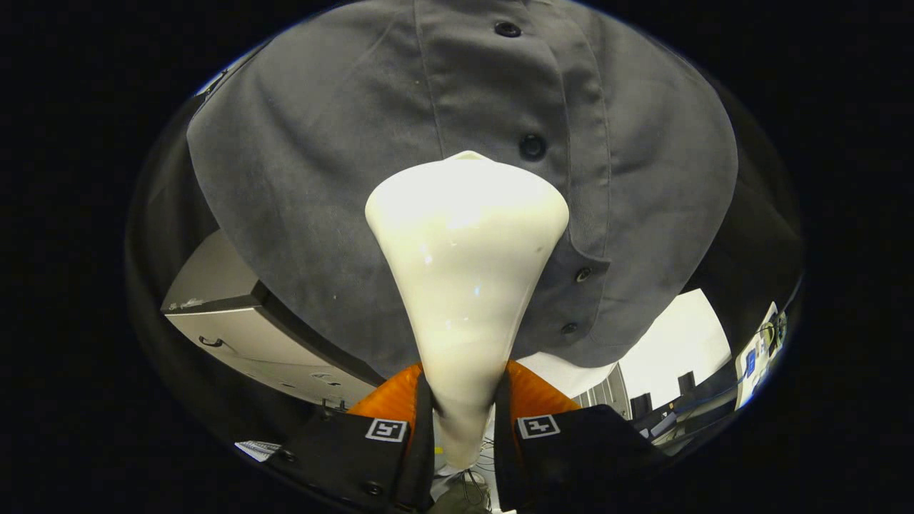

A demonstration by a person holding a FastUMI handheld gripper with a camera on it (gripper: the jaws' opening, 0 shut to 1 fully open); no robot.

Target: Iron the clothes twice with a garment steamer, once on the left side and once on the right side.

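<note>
Two fingers of the gripper (463, 417) clench the narrow neck of a glossy cream-white plastic garment steamer head (465, 250), one pad on each side, so the tool is grasping the steamer. Neck tapers down between the fingers and flares into a wide rounded fan beyond them; smooth hard shell with bright highlights.

Steamer's wide end sits against, or just in front of, a grey woven button-front shirt (321, 157) hanging ahead of the fingers. Actual contact cannot be told, since the nozzle face is turned away. Head sits over the shirt's lower middle, overlapping the stitched button placket (564, 107), which carries small dark round buttons (533, 147) running down to the curved hem. Fabric is matte, soft, lightly creased, with a rounded shirt-tail bottom edge.

Judgement: a steaming pass is under way near the centre front; which side is being done cannot be told. To do it well, keep the flat face square to the cloth, move in one slow straight stroke along the panel, stay off the buttons, and hold the grip firm so the slick neck does not twist.

Below and beside the shirt: a pale grey boxy cabinet (235, 314) with a dark top edge, and a white wall panel (678, 343) behind.
</note>
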